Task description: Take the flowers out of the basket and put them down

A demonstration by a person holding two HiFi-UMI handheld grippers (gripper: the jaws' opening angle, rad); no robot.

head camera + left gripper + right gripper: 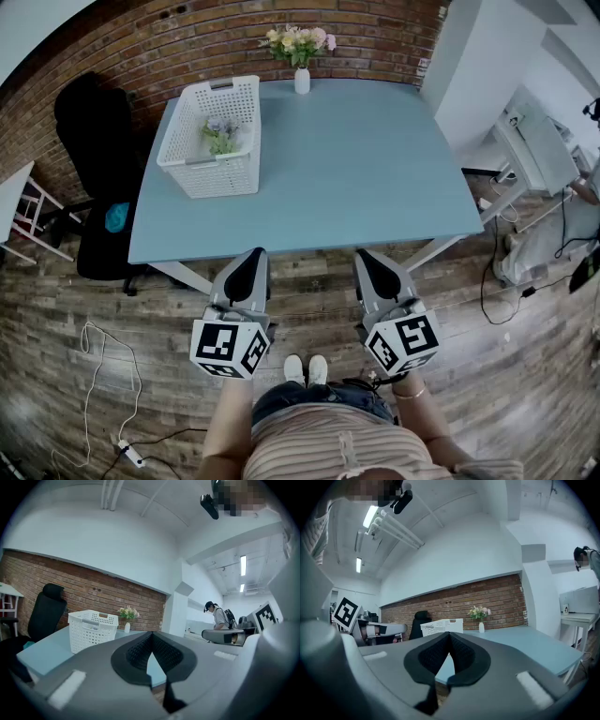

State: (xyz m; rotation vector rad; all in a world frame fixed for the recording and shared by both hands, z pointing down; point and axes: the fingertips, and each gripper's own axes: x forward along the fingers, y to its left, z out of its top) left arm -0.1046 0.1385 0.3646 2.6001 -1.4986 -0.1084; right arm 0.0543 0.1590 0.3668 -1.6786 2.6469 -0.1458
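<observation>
A white perforated basket [211, 136] stands on the far left of the pale blue table [347, 178], with a small bunch of pale purple flowers [219, 134] lying inside it. The basket [92, 630] also shows in the left gripper view and the basket [442, 626] in the right gripper view. My left gripper [247, 272] and right gripper [373, 270] hang side by side just short of the table's near edge, over the wooden floor. Both are shut with nothing between their jaws, well away from the basket.
A white vase of flowers [301, 49] stands at the table's far edge by the brick wall. A black office chair [94, 178] sits left of the table. Cables and a power strip [131, 455] lie on the floor. Another person [218, 616] stands at the right.
</observation>
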